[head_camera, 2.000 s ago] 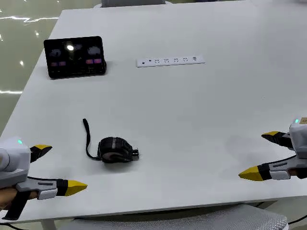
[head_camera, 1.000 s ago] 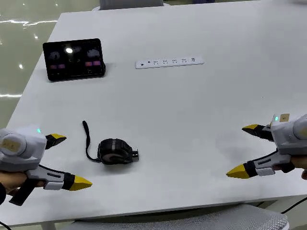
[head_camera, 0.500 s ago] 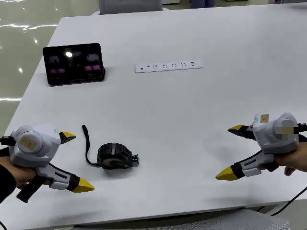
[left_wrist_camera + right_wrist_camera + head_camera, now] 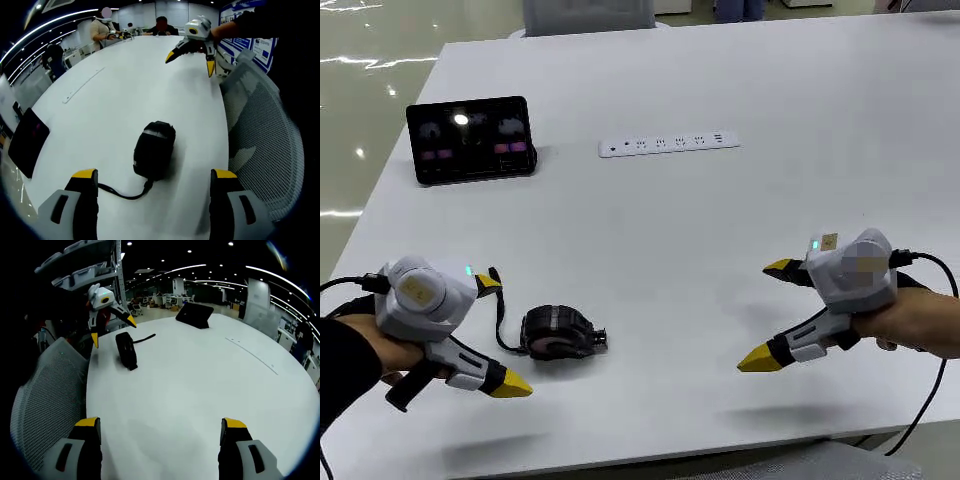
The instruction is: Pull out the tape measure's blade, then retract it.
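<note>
Left gripper [image 4: 502, 335]: fingers spread wide, empty.
Tape measure [image 4: 155, 149]: just ahead, between the left fingers, on tabletop [image 4: 670, 220]; blade in; strap [image 4: 120, 194] trails back toward them.
Handling: likely rigid, dense, smooth case; clamp its flat sides, pinch blade tip [image 4: 603, 338].
Right gripper [image 4: 764, 314]: fingers spread, empty, well apart from the case.

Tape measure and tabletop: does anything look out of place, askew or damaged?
Nothing stands out. The tape measure lies on the white table with its blade in and strap trailing loose; the tablet stands propped, the power strip lies flat, and the left gripper and right gripper hover open.
</note>
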